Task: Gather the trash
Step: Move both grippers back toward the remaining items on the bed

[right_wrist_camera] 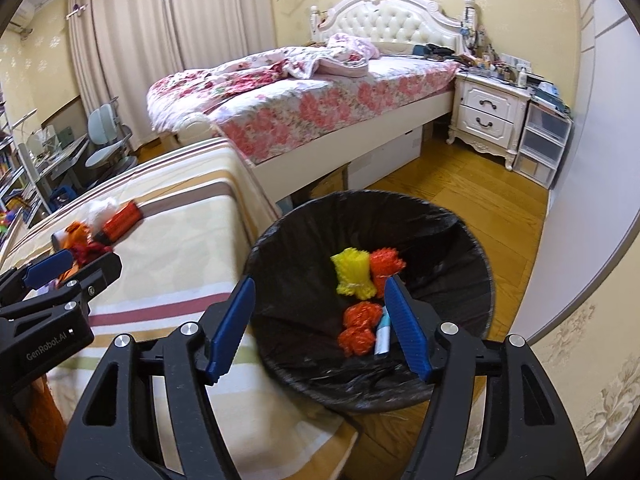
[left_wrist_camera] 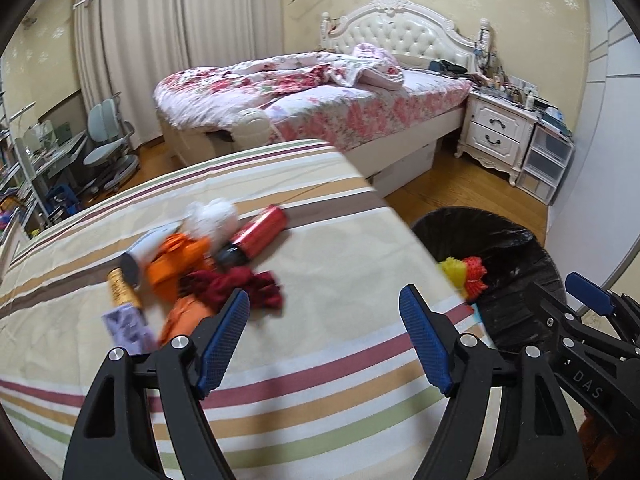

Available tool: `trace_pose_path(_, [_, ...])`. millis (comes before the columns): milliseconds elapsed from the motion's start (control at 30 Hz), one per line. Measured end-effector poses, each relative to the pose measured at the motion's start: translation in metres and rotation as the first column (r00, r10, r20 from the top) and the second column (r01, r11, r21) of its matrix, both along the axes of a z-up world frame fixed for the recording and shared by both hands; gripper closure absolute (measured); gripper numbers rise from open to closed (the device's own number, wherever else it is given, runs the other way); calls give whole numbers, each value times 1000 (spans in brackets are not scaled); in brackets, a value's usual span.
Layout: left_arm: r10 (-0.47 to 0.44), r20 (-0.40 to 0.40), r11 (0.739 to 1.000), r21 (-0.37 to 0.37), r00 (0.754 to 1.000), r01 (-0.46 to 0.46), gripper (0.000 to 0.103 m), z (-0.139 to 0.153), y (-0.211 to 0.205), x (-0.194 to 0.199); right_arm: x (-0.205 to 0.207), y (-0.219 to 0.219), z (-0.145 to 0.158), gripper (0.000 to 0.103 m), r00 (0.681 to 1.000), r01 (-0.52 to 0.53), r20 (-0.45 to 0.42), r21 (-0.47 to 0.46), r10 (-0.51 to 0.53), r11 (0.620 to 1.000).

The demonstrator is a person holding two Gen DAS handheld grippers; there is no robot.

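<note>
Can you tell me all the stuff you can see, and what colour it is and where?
trash bin: 1, black liner, on the floor beside the striped bed
net bundles: about 4, yellow and orange, inside bin
small tube: 1, white and blue, inside bin
trash pile: 1, orange, dark red, white, purple, on striped bed
can: 1, red, in pile
floral bed: 1, pink, far side
nightstand: 1, white, by floral bed
left tongs: open, over striped bed
right tongs: open, above bin
</note>
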State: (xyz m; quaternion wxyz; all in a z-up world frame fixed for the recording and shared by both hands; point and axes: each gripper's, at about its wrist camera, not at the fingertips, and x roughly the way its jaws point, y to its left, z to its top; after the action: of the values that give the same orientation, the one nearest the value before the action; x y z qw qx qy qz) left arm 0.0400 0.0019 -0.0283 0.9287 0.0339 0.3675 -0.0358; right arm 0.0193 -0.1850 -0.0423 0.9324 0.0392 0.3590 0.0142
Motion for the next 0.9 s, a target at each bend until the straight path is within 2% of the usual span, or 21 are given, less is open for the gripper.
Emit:
trace_pose_path(633, [199,-25,980,-23,980,-200,28,-9,110,-26,-5,101,0,37,976,-216,-35,-32,214,976])
trace_pose_path(800, [202,-60,977,-55,978,-205,38,-15,123,-23,-2,119,-1,37,967,-253,-51,-40,251,967])
trace_pose_path(900, [185,-84,979,-72,979,-191,51,-18,125,-21,-3,127,-2,37,962,-270,-56,-44,268,962])
